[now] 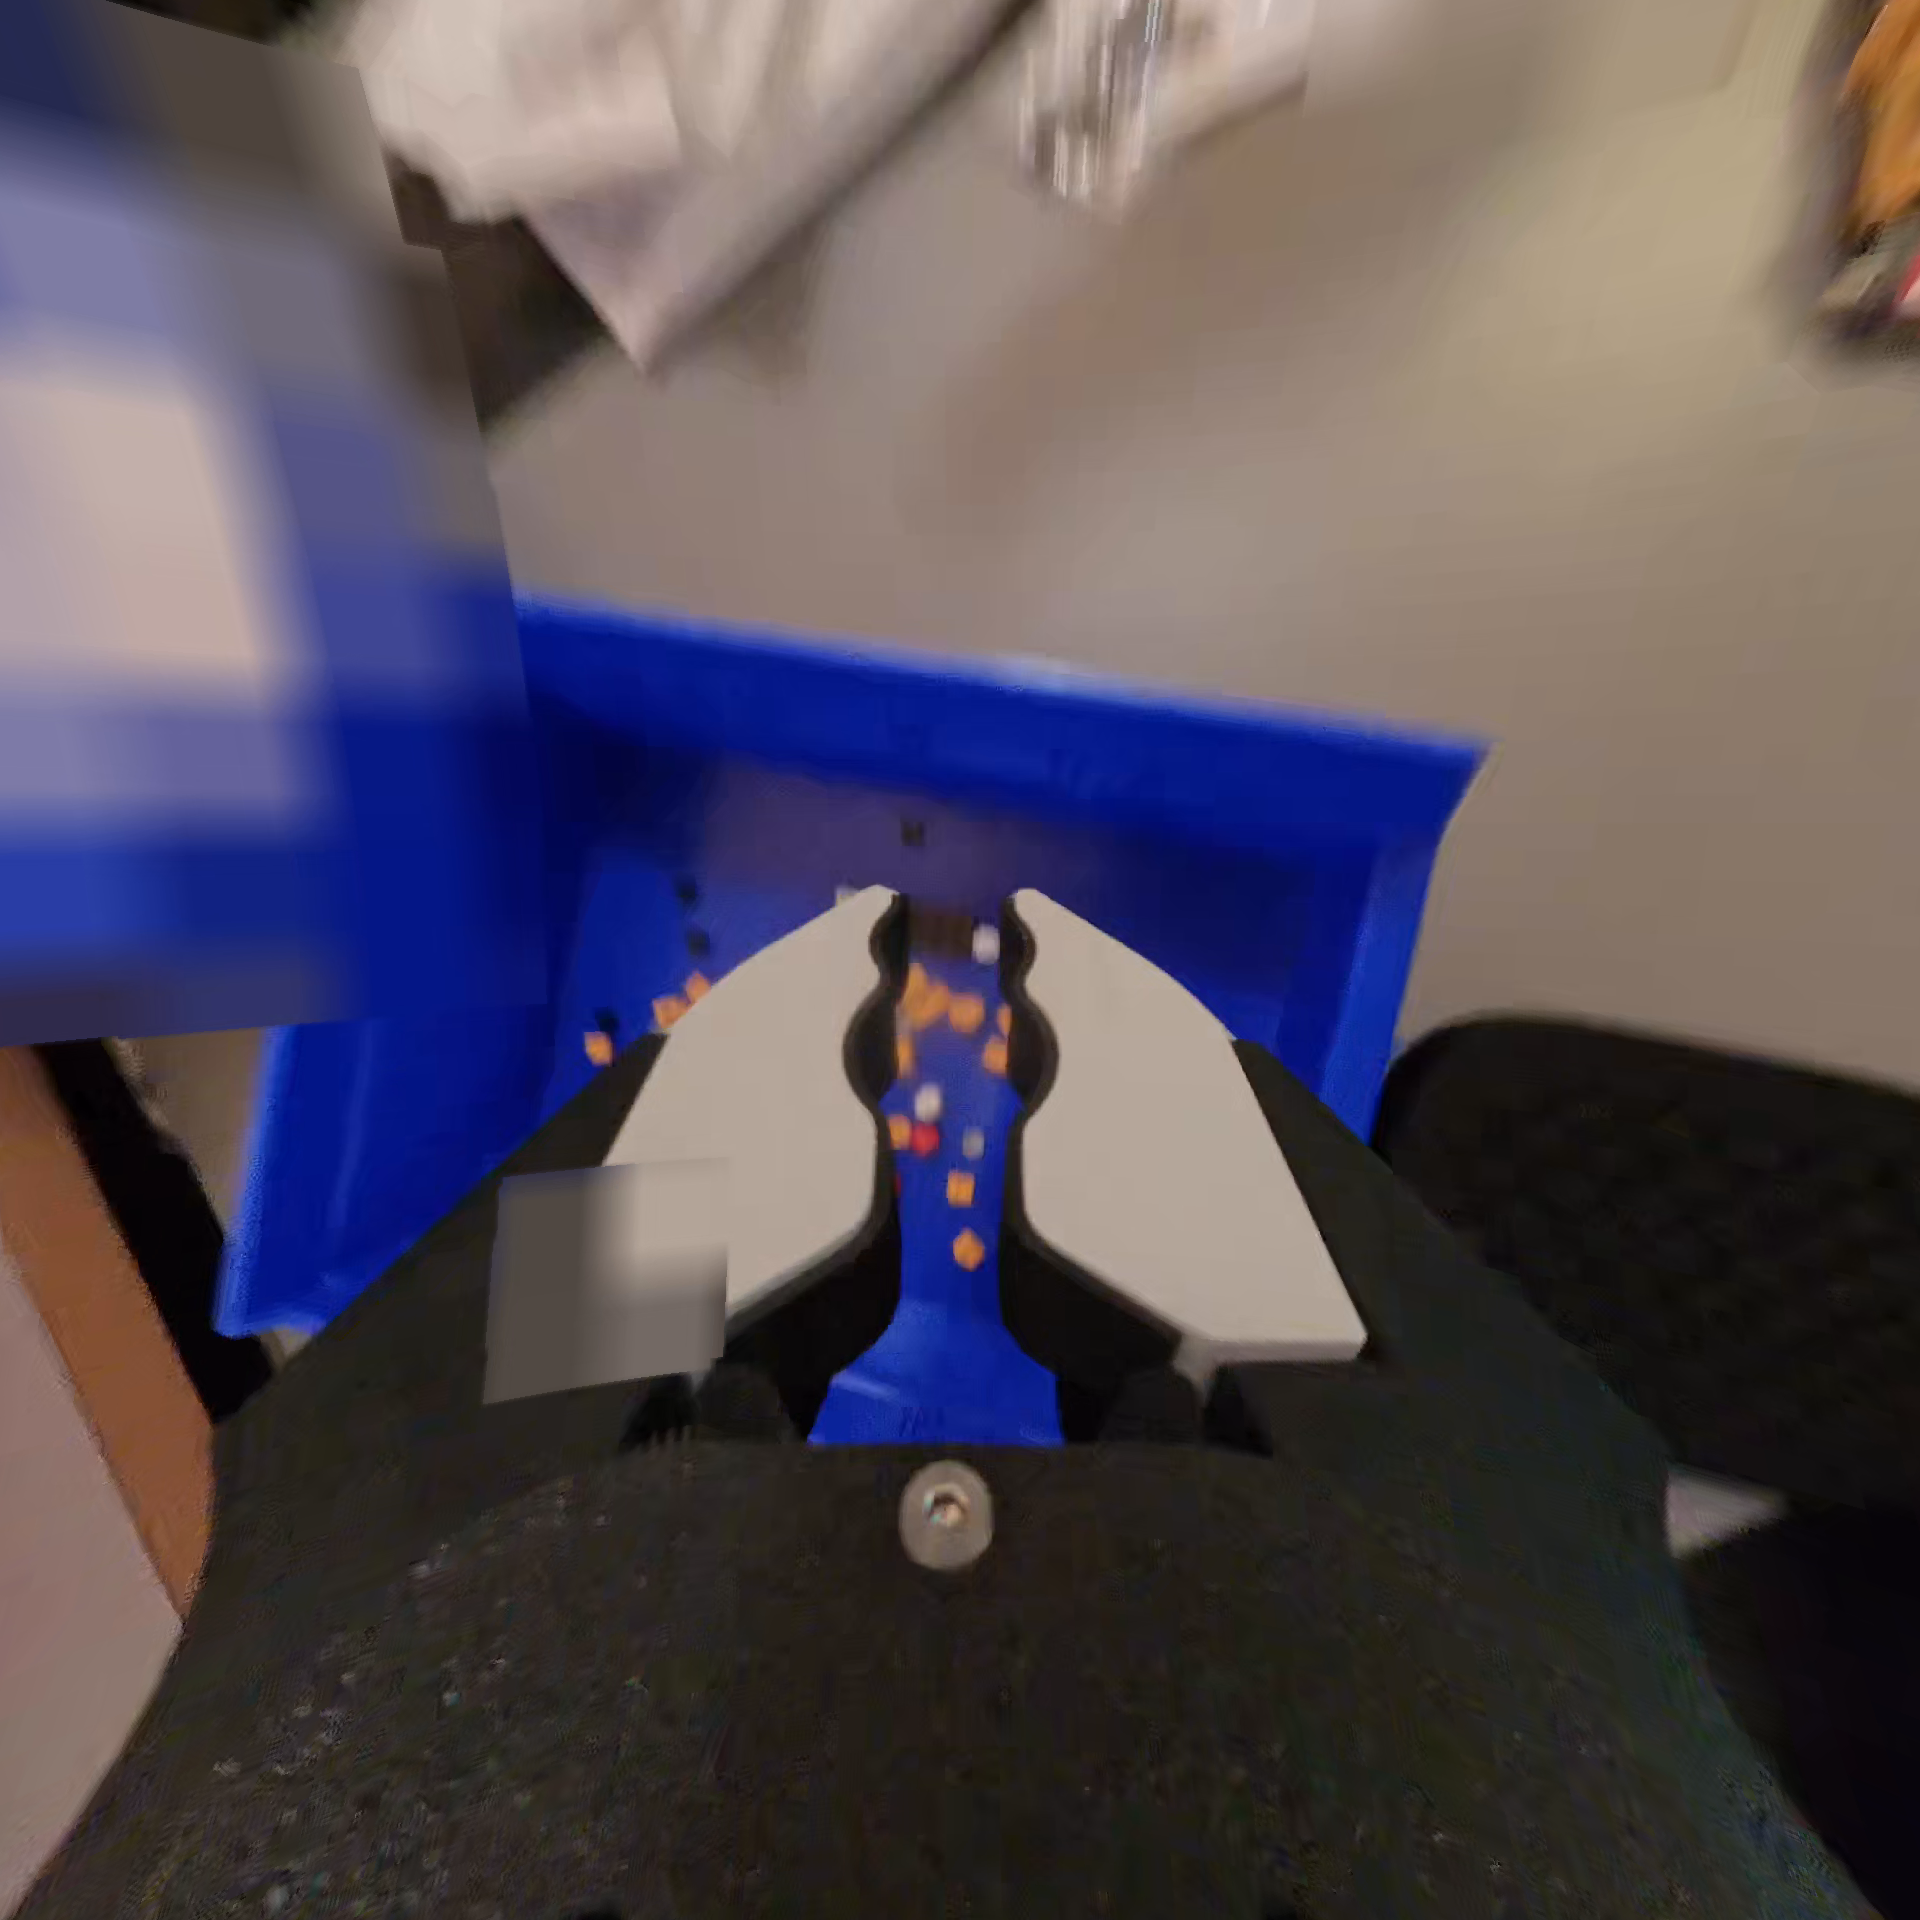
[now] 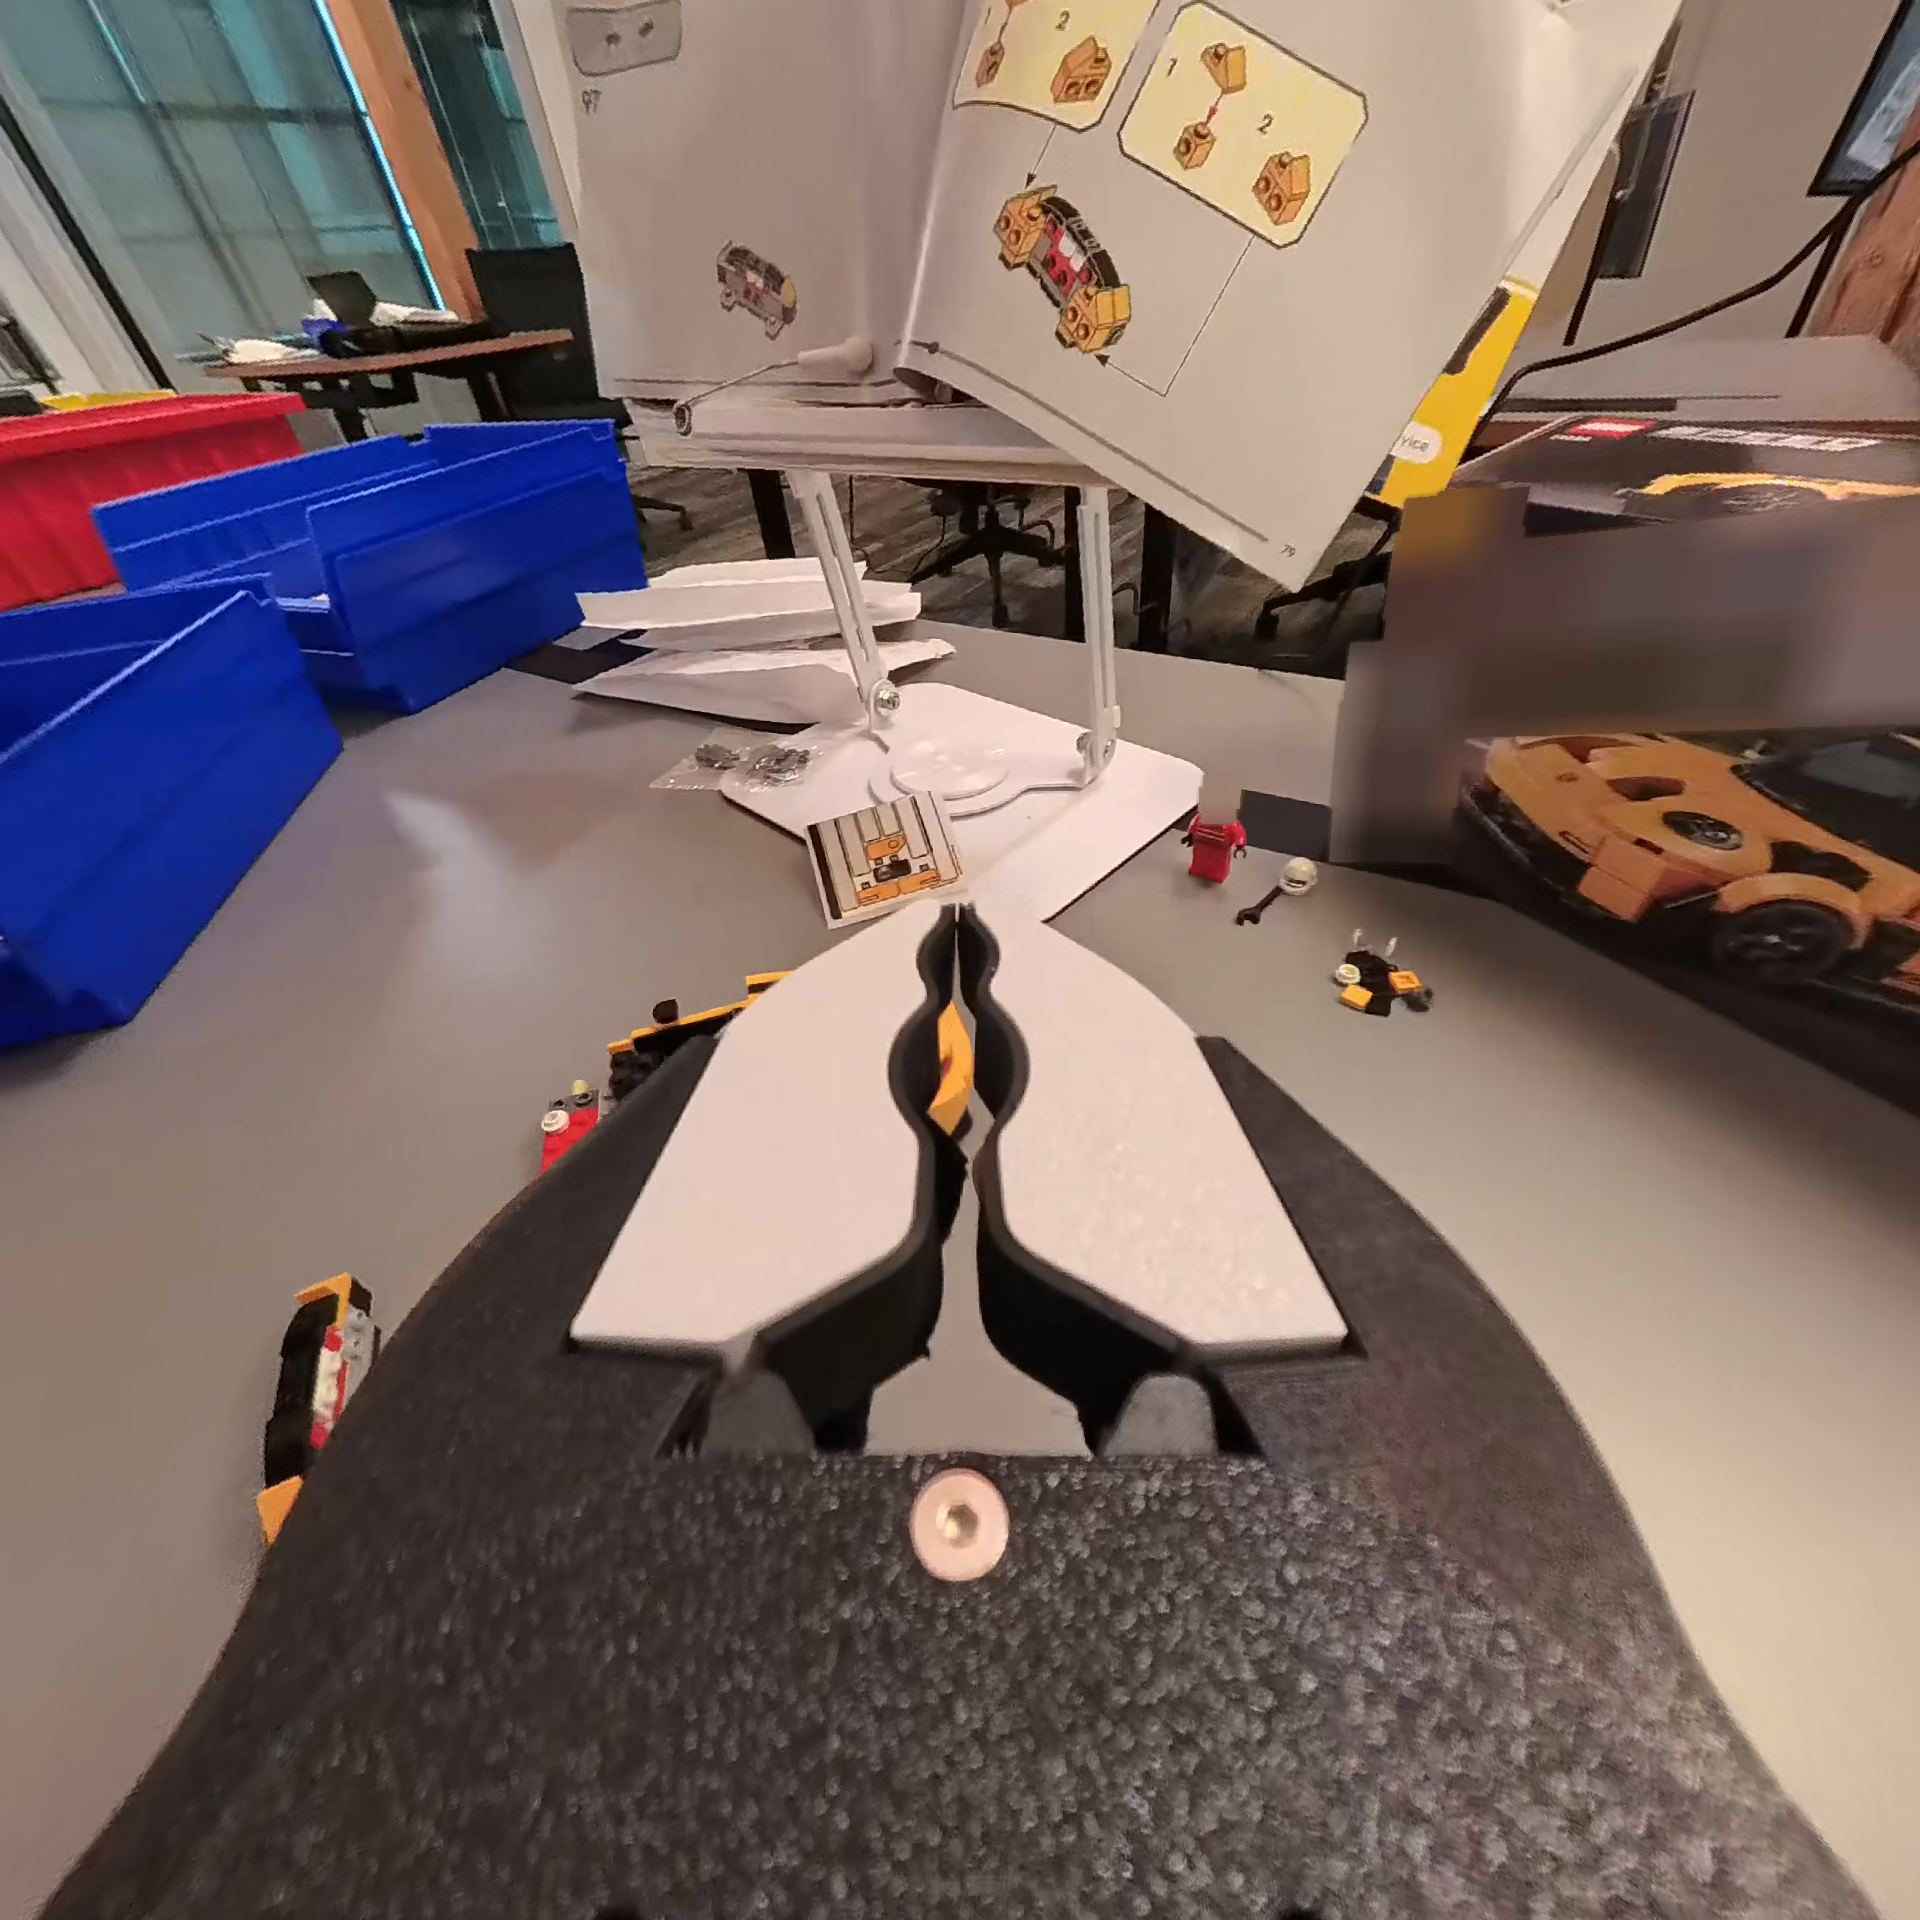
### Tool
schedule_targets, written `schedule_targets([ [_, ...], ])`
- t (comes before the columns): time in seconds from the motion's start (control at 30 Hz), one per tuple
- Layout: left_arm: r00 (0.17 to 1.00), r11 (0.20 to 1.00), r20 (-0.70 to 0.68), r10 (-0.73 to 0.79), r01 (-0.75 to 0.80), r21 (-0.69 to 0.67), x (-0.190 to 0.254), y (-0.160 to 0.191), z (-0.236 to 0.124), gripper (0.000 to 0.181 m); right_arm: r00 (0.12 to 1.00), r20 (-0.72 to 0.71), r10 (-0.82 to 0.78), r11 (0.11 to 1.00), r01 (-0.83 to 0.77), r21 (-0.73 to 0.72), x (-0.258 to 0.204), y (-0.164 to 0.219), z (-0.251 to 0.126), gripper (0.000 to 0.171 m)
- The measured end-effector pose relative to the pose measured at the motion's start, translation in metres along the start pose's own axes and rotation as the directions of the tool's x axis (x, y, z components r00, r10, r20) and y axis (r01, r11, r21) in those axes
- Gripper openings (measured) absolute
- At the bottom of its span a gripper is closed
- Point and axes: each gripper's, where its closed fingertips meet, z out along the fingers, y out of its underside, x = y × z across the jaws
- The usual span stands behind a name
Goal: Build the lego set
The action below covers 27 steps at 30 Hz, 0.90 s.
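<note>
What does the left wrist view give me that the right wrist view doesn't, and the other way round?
Left wrist only: the inside of a blue bin with small orange, red and white loose pieces on its floor, seen between the left gripper's open jaws.

Right wrist only: the instruction booklet on its white stand, the set's box, the red minifigure, and the right gripper, jaws shut on an orange piece.

Both: the grey tabletop and blue bins.

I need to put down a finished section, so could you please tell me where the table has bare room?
Bare grey table lies between the blue bins and the sticker sheet. It is crowded by the loose bricks near the box, and around the stand.
</note>
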Motion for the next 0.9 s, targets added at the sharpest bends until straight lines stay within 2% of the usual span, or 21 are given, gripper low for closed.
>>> schedule_targets([
  [0.07, 0.997, 0.986, -0.054, -0.054, 0.044, -0.162, -0.009, 0.037, 0.026, 0.016, 1.000, 0.000, -0.013, 1.000, 0.013, 0.001, -0.001, 0.000, -0.001, 0.000],
  [0.17, 0.992, 0.947, -0.079, -0.096, 0.067, -0.313, -0.016, 0.071, 0.055, 0.019, 1.000, 0.002, -0.021, 1.000, 0.021, -0.003, -0.002, 0.001, -0.001, 0.000],
  [0.4, 0.978, 0.869, -0.116, -0.172, 0.095, -0.485, -0.015, 0.098, 0.088, 0.026, 1.000, 0.018, -0.008, 1.000, 0.008, -0.025, -0.003, 0.005, 0.001, 0.000],
  [0.47, 0.982, 0.867, -0.090, -0.169, 0.105, -0.487, -0.019, 0.099, 0.095, 0.023, 1.000, 0.024, -0.003, 1.000, 0.004, -0.028, -0.004, 0.006, 0.001, 0.000],
  [0.53, 0.982, 0.866, -0.076, -0.171, 0.113, -0.487, -0.023, 0.098, 0.097, 0.011, 1.000, 0.026, -0.002, 0.999, 0.003, -0.032, -0.004, 0.007, 0.001, 0.000],
  [0.7, 0.989, 0.885, -0.076, -0.129, 0.080, -0.458, -0.019, 0.091, 0.089, 0.011, 0.999, 0.034, -0.006, 0.999, 0.007, -0.035, -0.006, 0.008, 0.002, 0.000],
  [0.8, 0.990, 0.932, -0.097, -0.102, 0.061, -0.357, -0.006, 0.067, 0.071, 0.012, 1.000, 0.031, -0.007, 1.000, 0.008, -0.030, -0.006, 0.006, 0.001, 0.000],
  [0.9, 0.977, 0.983, -0.214, 0.008, -0.047, -0.175, 0.049, 0.021, 0.039, 0.011, 1.000, 0.011, -0.023, 1.000, 0.023, -0.013, -0.002, 0.001, -0.002, 0.000],
])
